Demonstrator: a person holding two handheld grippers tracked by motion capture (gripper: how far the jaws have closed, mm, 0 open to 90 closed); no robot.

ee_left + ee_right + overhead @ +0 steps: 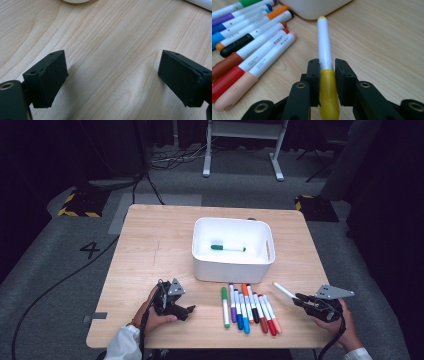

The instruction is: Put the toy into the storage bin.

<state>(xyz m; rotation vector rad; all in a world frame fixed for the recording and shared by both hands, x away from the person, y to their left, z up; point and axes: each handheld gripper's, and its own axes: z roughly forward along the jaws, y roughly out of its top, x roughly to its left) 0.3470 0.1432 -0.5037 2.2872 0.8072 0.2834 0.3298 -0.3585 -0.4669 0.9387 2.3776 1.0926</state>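
My right gripper (pixel 326 67) is shut on a yellow-capped white marker (pixel 324 45), its jaws pressing the marker where the cap meets the barrel. In the high view the yellow marker (pixel 284 290) sticks out from the right gripper (pixel 300 299) toward the white bin (pixel 233 266), low over the table's right front. A green marker (pixel 227 248) lies inside the bin. Several coloured markers (pixel 248 307) lie in a row in front of the bin. My left gripper (pixel 189 310) rests open on the table at the front left, and in its own view the left gripper (pixel 112 72) has bare wood between its jaws.
The wooden table (pixel 150 245) stands on a grey floor with cables. A white desk frame (pixel 245 145) stands behind it. The row of markers (pixel 249 42) lies just left of the held marker in the right gripper view.
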